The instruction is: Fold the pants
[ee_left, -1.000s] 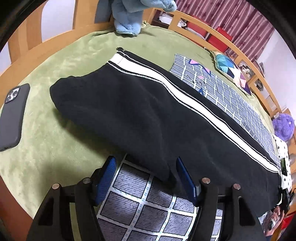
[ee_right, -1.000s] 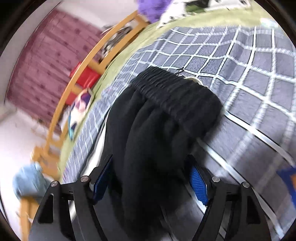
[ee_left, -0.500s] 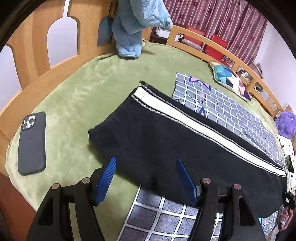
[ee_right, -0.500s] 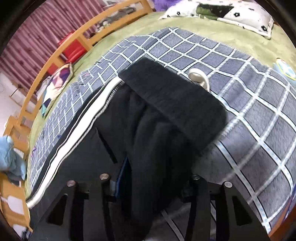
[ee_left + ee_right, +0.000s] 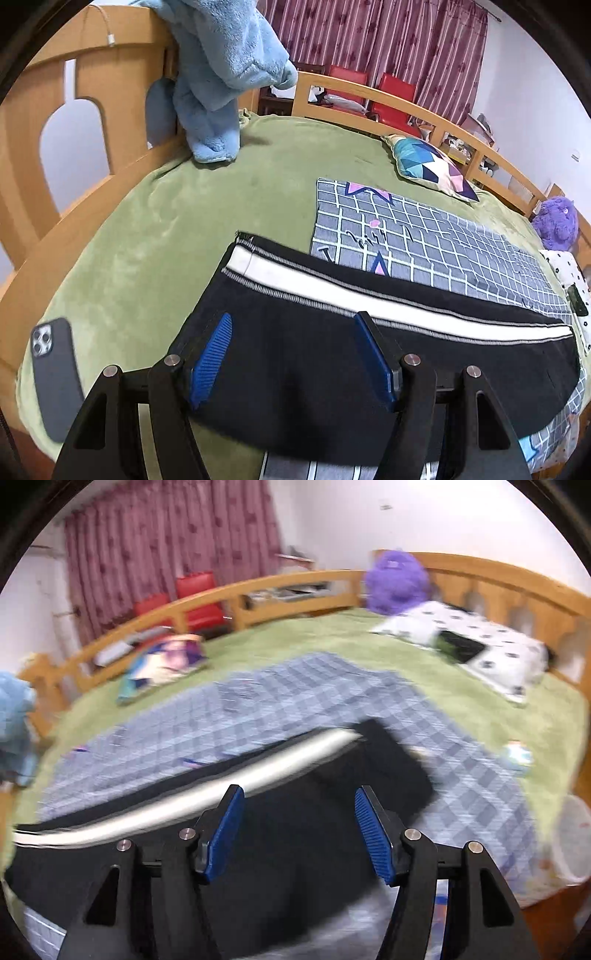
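Both grippers are open and hold nothing: the left gripper point(image 5: 291, 354) hangs above the hem end of the black pants point(image 5: 332, 354), and the right gripper point(image 5: 299, 834), whose jaws have just been opening, above the waistband end. The pants lie folded lengthwise along the near edge of the bed point(image 5: 155, 229), partly on a grey checked blanket point(image 5: 443, 243). For the next fold I would grip one end at both corners and carry it level toward the other end; a phone point(image 5: 55, 373) lies near the left side.

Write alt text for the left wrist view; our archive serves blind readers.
Black pants with a white side stripe lie flat across a green bedspread and a grey checked blanket. The left gripper hovers open above them; a phone lies nearby.
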### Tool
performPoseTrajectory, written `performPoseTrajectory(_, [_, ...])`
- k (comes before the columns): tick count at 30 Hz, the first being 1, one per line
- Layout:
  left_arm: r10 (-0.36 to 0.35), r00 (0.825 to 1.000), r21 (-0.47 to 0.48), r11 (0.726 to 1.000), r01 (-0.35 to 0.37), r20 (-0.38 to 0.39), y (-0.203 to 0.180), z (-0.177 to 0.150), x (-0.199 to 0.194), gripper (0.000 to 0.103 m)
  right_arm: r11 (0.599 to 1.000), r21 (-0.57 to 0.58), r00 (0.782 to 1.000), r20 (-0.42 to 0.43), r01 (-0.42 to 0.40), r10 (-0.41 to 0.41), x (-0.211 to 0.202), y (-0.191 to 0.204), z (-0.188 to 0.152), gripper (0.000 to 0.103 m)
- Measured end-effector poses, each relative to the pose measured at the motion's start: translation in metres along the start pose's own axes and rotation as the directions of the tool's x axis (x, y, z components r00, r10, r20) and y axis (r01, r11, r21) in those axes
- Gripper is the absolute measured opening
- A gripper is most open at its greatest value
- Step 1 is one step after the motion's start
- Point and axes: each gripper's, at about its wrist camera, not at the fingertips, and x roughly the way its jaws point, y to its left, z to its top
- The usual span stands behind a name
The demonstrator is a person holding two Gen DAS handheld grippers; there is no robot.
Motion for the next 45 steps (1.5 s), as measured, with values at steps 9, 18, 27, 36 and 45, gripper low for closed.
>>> performPoseTrajectory(9, [0.049,0.995,0.026,0.999,-0.047,-0.088,0.011,0.039,0.079,0.066,0.984,-0.155,0.991,-0.116,-0.086,0.068,0.065,0.127,-0.008,0.061])
performPoseTrajectory(18, [0.114,0.975,0.106,0.99,-0.095,-0.191,0.018,0.061,0.158,0.04,0.962,-0.267,0.989,-0.147,-0.056,0.017,0.102,0.162,-0.038,0.061])
performPoseTrajectory(27, [0.056,0.995,-0.005,0.998,-0.057,-0.086,0.046,0.064,0.131,0.018,0.952,-0.298,0.99,-0.137,-0.071,0.031,0.108,0.165,-0.038,0.061])
performPoseTrajectory(36, [0.125,0.989,-0.001,0.992,-0.126,-0.082,0.036,0.053,0.128,0.026,0.889,-0.393,0.964,-0.211,-0.236,0.163,0.152,0.198,-0.021,0.075])
performPoseTrajectory(45, [0.057,0.996,-0.007,0.998,-0.058,-0.064,0.033,0.046,0.106,0.026,0.79,-0.495,0.905,-0.389,-0.362,0.17,0.219,0.225,-0.032,0.076])
